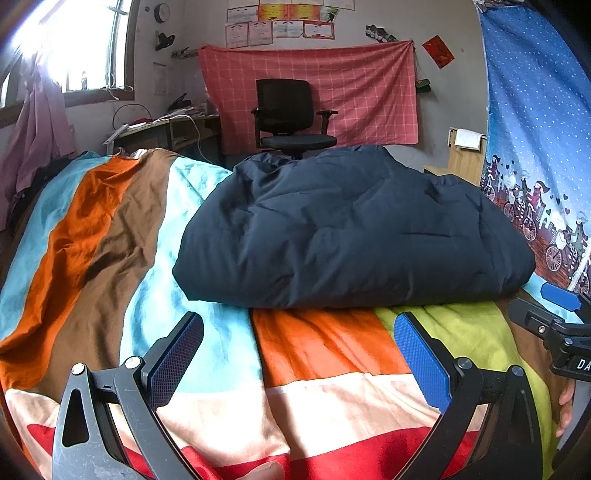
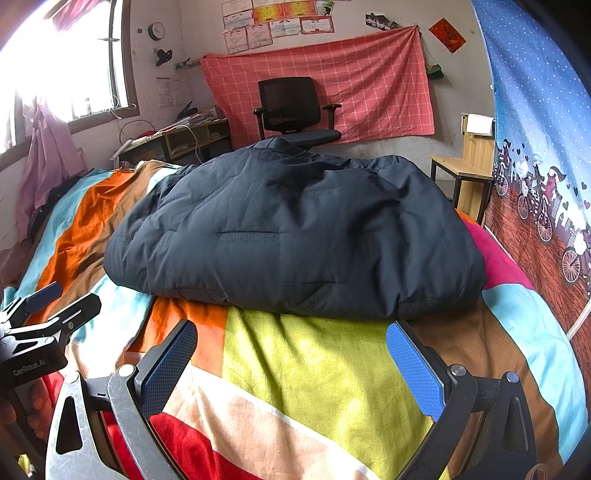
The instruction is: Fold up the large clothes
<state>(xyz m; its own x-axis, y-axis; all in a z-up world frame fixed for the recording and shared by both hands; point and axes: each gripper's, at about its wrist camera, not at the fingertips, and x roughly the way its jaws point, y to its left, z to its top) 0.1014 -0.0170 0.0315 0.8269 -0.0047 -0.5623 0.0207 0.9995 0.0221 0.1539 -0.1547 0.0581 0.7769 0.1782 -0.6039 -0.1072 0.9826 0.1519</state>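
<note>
- A striped bedspread (image 1: 325, 343) in orange, brown, light blue, green, cream and red covers the bed.
- A black office chair (image 1: 291, 118) stands at the far wall.
- A red checked cloth (image 2: 369, 81) hangs on that wall behind the chair, with certificates (image 1: 280, 22) pinned above it.
- A cluttered desk (image 2: 184, 136) sits under the bright window (image 1: 81, 40).
- A round clock (image 2: 156, 30) hangs near the window.
- A blue curtain (image 2: 535, 122) with bicycle figures hangs on the right.
- A wooden stool (image 2: 461, 173) stands beside the curtain.
</note>
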